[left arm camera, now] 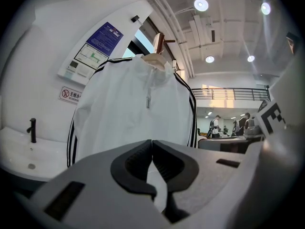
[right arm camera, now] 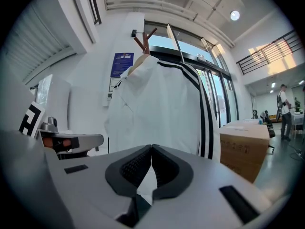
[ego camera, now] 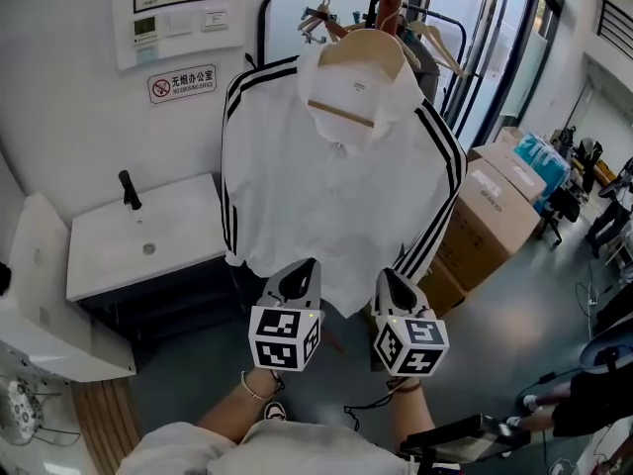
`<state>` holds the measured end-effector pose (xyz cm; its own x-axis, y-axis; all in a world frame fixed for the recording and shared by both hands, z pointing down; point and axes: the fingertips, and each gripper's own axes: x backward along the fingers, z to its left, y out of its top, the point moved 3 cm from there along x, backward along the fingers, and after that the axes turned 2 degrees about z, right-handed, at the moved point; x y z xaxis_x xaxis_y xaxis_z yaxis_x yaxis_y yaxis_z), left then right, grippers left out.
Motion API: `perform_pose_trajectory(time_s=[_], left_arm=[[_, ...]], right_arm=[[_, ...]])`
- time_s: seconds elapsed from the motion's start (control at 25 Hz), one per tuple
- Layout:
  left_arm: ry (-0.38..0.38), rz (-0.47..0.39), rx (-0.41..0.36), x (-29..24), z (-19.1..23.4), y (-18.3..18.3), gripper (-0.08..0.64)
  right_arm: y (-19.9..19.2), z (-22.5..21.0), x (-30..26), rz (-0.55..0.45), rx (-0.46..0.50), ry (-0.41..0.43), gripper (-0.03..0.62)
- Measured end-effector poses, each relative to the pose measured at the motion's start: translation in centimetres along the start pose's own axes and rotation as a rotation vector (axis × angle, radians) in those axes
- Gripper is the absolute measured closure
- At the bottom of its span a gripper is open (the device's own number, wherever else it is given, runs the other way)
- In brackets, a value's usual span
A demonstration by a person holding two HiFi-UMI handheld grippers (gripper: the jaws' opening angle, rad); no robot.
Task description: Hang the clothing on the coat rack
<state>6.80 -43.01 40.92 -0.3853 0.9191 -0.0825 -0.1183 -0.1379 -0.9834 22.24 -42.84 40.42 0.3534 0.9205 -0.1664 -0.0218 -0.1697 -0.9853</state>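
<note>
A white jacket (ego camera: 336,176) with black sleeve stripes hangs on a wooden hanger (ego camera: 364,49) from the coat rack's wooden pegs (ego camera: 388,8). It also fills the left gripper view as the jacket (left arm camera: 133,109) and the right gripper view as the jacket (right arm camera: 157,109). My left gripper (ego camera: 310,264) and right gripper (ego camera: 385,274) sit side by side just below the jacket's hem, pointing up at it. The left gripper (left arm camera: 152,142) is shut with its tips touching and nothing between them. The right gripper (right arm camera: 151,147) is shut the same way, empty.
A white sink cabinet (ego camera: 109,265) with a black faucet (ego camera: 129,190) stands at the left. Cardboard boxes (ego camera: 495,216) are stacked at the right. Spare hangers (ego camera: 318,18) hang on a black rail behind the jacket. People (left arm camera: 215,125) stand far off in the hall.
</note>
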Motion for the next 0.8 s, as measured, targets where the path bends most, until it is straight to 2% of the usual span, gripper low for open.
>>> perform_pose_trajectory(time_s=[0.2, 0.4, 0.6, 0.8], left_arm=[[0.060, 0.021, -0.004, 0.6, -0.5, -0.8, 0.551], [0.095, -0.008, -0.035, 0.9, -0.2, 0.3, 0.551], [0.101, 0.003, -0.037, 0.8, 0.7, 0.5, 0.551], [0.116, 0.000, -0.033, 0.6, 1.7, 0.5, 0.551]], right_arm=[[-1.0, -0.9, 0.8, 0.029, 0.012, 0.032, 0.568], [-0.9, -0.4, -0.1, 0.003, 0.030, 0.052, 0.568], [-1.7, -0.2, -0.9, 0.002, -0.008, 0.038, 0.568], [-1.8, 0.3, -2.0, 0.000, -0.028, 0.058, 0.568]])
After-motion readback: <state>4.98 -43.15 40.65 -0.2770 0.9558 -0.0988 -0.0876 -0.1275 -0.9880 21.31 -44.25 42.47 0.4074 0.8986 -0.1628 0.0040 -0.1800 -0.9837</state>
